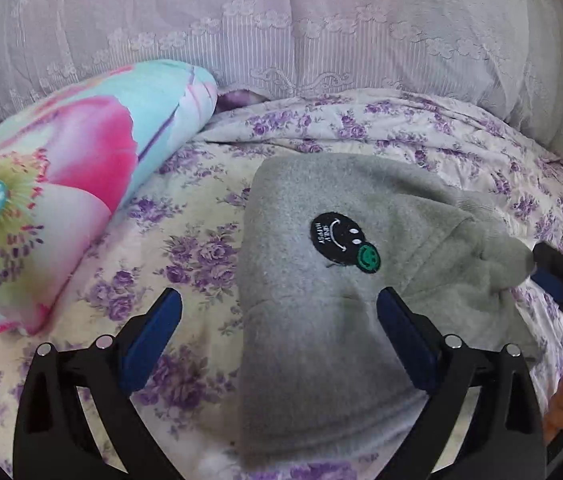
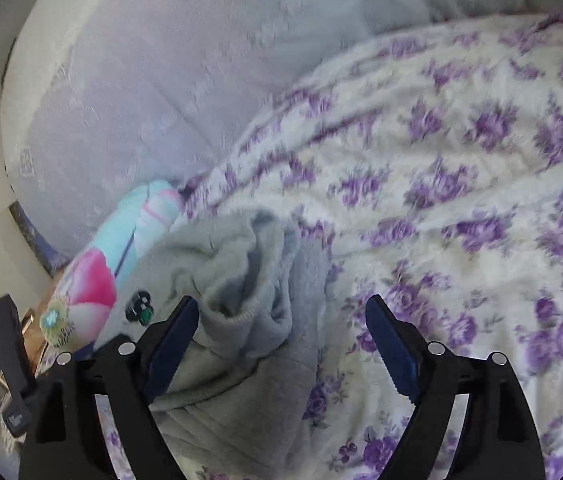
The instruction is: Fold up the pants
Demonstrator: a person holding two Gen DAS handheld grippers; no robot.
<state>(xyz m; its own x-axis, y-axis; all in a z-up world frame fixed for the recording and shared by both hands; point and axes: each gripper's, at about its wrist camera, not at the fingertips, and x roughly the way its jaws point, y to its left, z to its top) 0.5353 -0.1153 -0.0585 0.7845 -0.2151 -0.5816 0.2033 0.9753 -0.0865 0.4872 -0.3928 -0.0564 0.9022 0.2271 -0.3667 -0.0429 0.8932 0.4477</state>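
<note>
Grey fleece pants [image 1: 321, 280] with a black smiley patch lie folded over on the purple-flowered bedspread [image 1: 185, 240], both grippers empty.
Left gripper [image 1: 279, 312] and right gripper [image 2: 281, 320] stand wide open over the bundle, gripping nothing; probably released so the fold settles flat beside the bright floral pillow [image 1: 61, 180].

This is a bedroom in a home. A bed fills both views, spread with a cream bedsheet [image 1: 201, 216] printed with purple roses. On the left lies a pillow [image 1: 81, 168] in turquoise and pink with a big flower print. On the far side hangs a pale lilac lace curtain [image 1: 281, 32] with an embroidered flower border. Grey fleece pants [image 1: 321, 320] lie on the sheet, near the middle. At the far left edge of the right wrist view, furniture shows dimly.
</note>
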